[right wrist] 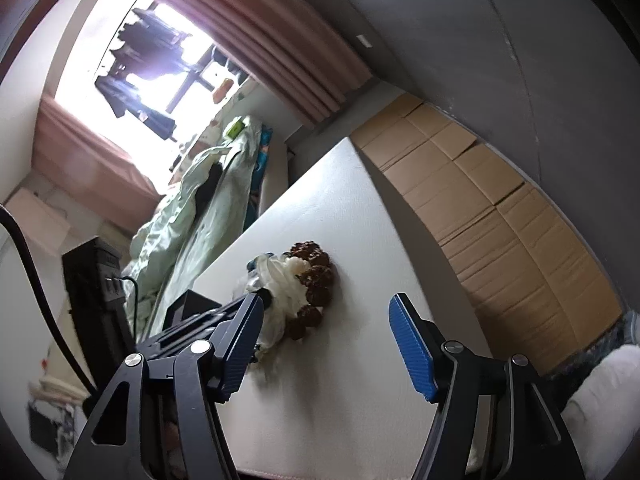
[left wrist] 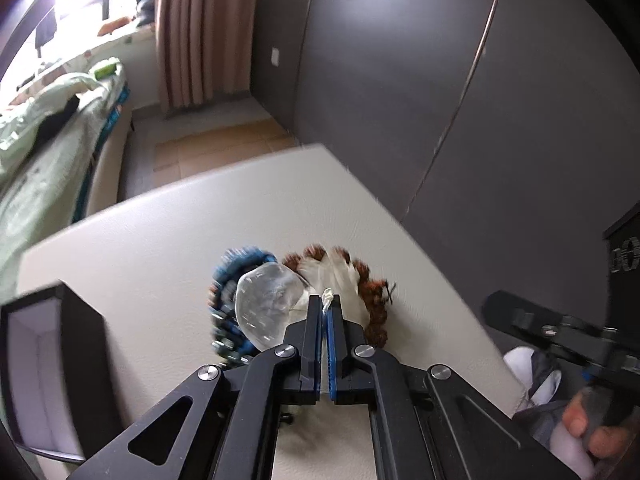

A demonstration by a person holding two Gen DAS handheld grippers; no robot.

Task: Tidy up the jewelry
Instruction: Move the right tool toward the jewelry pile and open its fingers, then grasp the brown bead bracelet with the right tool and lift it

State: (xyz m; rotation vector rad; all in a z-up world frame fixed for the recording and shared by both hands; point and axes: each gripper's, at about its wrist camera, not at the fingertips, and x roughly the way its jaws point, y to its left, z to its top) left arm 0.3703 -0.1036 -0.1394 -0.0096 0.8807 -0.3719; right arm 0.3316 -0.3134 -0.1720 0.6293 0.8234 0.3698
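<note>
Jewelry pile [left wrist: 304,300]: at 12 o'clock off left gripper [left wrist: 325,308], pinched on its white cord [left wrist: 327,298]; right gripper [right wrist: 332,320] wide, farther.

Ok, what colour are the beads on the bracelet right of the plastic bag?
Reddish-brown beaded bracelet, clearest in the right wrist view, beside the bag.

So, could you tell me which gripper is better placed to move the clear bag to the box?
Left. The left gripper is already shut on the clear bag, beside the black box. The right gripper hangs open, holding nothing.
</note>
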